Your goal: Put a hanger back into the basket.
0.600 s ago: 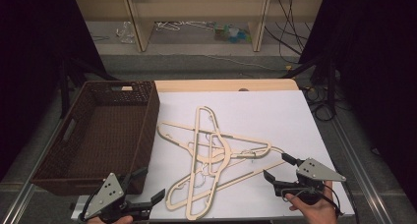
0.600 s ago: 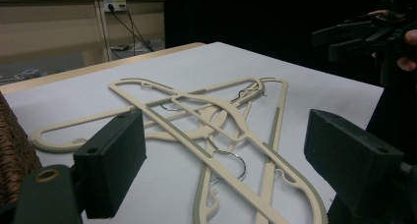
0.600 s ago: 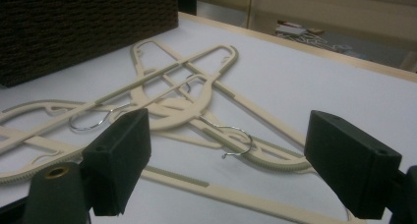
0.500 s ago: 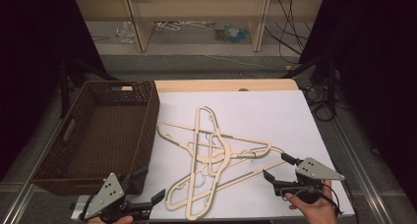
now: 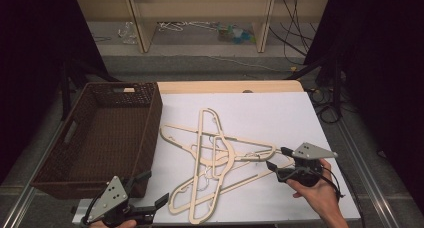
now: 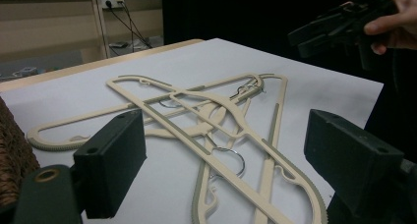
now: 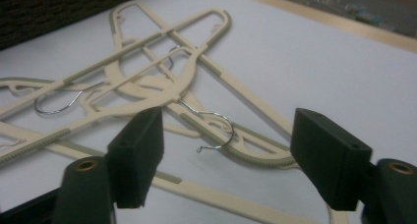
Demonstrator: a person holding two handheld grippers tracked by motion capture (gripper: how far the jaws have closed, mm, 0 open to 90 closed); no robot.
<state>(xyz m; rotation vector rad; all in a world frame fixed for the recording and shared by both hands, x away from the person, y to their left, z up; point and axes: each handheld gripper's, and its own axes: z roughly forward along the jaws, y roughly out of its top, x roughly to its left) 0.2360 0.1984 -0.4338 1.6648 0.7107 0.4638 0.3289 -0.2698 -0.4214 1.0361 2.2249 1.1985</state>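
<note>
— Where did the hangers lie?

— The tangle of cream plastic coat hangers with thin metal hooks [image 5: 220, 163] lay flat on the white-covered worktop [image 5: 280, 113], crossed over one another near its middle and reaching toward the near edge. Just left of them stood the dark brown woven wicker basket [image 5: 100, 138], its long side running along the worktop's left edge.

— And the right claw?

— The right claw [image 5: 276, 159] was held in a hand at the near right, pointed leftward at the right end of the pile, close to it but apart. Its jaws were spread wide — in the right gripper view a wire hook [image 7: 214, 128] showed in the gap between them, farther off, with nothing pinched.

— The left one?

— The left claw [image 5: 154, 190] sat at the near edge, just in front of the basket's near right corner, beside the nearest hanger's end. Its jaws were also spread wide and held nothing — the pile lay beyond them in the left gripper view.
</note>
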